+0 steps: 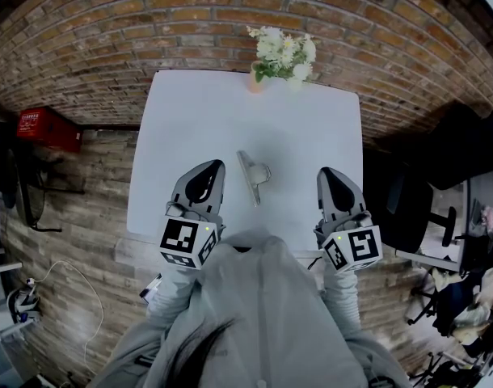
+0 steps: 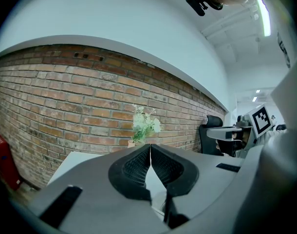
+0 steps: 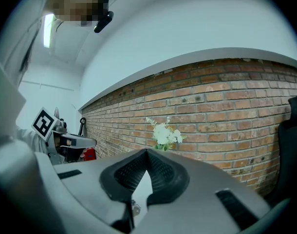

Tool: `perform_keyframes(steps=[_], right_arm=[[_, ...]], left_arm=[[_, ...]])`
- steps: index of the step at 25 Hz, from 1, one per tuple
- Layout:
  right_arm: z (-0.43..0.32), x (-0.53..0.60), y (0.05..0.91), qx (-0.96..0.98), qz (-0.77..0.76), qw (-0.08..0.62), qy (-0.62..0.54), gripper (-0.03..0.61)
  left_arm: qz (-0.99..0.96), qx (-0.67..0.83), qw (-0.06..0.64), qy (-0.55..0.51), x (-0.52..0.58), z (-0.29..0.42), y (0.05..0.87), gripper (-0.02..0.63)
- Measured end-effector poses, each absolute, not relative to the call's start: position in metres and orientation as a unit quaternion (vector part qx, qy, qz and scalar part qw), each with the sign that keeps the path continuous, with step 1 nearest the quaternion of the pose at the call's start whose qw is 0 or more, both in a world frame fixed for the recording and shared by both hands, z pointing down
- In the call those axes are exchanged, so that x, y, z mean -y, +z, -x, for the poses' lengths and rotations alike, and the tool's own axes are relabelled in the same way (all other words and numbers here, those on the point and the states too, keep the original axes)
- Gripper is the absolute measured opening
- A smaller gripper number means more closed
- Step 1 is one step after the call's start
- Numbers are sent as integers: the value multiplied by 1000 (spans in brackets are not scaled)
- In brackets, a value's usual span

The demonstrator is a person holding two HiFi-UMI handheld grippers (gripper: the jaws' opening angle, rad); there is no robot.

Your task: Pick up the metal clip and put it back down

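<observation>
Well, left gripper [image 1: 211, 168] and right gripper [image 1: 326, 173] both pinched shut, empty; unopened, either would likely shove the silver metal clip [image 1: 253, 176] away.

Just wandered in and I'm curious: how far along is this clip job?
Done: cannot tell; the metal clip lies on the table, untouched or already returned. In hand: nothing; left tongs and right tongs are shut, empty. Left: possibly the whole lift.

Wall [image 1: 230, 6]: red brick, straight ahead of you
Counter [image 1: 198, 120]: white, before you
Chair [image 1: 404, 208]: black, on your right
</observation>
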State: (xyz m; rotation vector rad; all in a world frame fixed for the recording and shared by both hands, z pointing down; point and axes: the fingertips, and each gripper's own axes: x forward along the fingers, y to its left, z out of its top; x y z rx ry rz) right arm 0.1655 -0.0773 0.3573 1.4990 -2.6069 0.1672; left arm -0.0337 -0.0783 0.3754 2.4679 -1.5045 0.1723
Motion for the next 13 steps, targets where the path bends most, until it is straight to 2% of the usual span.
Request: perform_keyframes(steps=[13], right_arm=[[-160, 81, 365, 865, -493, 71, 64, 23]], left_arm=[[-843, 518, 129, 64, 80, 40, 381, 29]])
